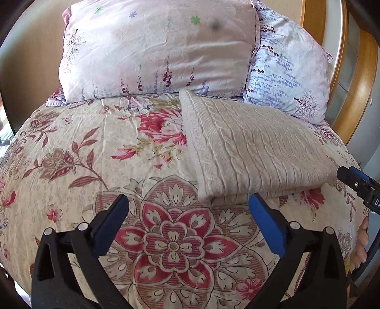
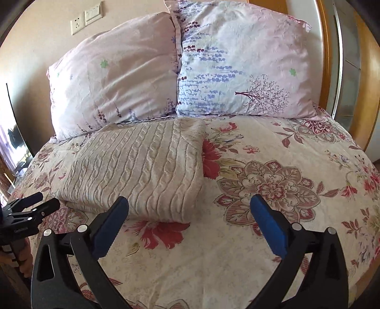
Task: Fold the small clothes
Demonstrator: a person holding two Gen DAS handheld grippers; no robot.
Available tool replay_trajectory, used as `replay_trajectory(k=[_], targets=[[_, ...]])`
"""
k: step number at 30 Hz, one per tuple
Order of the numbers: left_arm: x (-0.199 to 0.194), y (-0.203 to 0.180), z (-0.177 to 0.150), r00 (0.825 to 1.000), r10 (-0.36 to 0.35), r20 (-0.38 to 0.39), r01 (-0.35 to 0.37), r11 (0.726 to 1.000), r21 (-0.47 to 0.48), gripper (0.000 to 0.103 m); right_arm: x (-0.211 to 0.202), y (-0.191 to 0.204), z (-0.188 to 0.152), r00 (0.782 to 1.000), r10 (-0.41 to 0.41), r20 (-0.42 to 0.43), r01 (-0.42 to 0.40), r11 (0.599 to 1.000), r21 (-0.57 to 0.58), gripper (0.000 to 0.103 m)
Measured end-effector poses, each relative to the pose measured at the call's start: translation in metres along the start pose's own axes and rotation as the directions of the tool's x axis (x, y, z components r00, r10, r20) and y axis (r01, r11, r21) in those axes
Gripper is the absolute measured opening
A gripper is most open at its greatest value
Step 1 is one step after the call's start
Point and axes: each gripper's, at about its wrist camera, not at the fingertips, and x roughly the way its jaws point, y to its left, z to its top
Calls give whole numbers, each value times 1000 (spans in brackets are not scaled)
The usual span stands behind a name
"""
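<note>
A cream cable-knit sweater (image 1: 251, 147) lies folded in a flat rectangle on the floral bedspread (image 1: 99, 166), just below the pillows. It also shows in the right wrist view (image 2: 142, 171). My left gripper (image 1: 188, 204) is open and empty, held above the bedspread just in front of the sweater's near left corner. My right gripper (image 2: 189, 205) is open and empty, held above the bed at the sweater's near right corner. Each gripper shows at the edge of the other's view: the right one (image 1: 361, 187) and the left one (image 2: 30, 204).
Two pale floral pillows (image 2: 114, 83) (image 2: 239, 69) lean against the wall behind the sweater. A curved wooden headboard frame (image 1: 351, 99) runs along the right. Wall sockets (image 2: 86, 16) sit above the pillows. The bedspread (image 2: 273, 190) stretches right of the sweater.
</note>
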Motion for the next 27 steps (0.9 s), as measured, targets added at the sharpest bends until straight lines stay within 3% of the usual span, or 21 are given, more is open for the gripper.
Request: replay_trajectory(k=[10, 14, 27], targets=[[17, -26, -11, 991, 119, -55, -115, 991, 71, 101, 24, 25, -19, 990, -18, -143, 13, 999, -32, 102], [26, -32, -14, 986, 132, -101, -123, 988, 97, 101, 33, 31, -26, 983, -32, -179, 24, 999, -43, 102], [28, -30, -13, 987, 110, -114, -103, 993, 66, 101, 40, 39, -31, 973, -103, -207, 87, 992, -88, 102]])
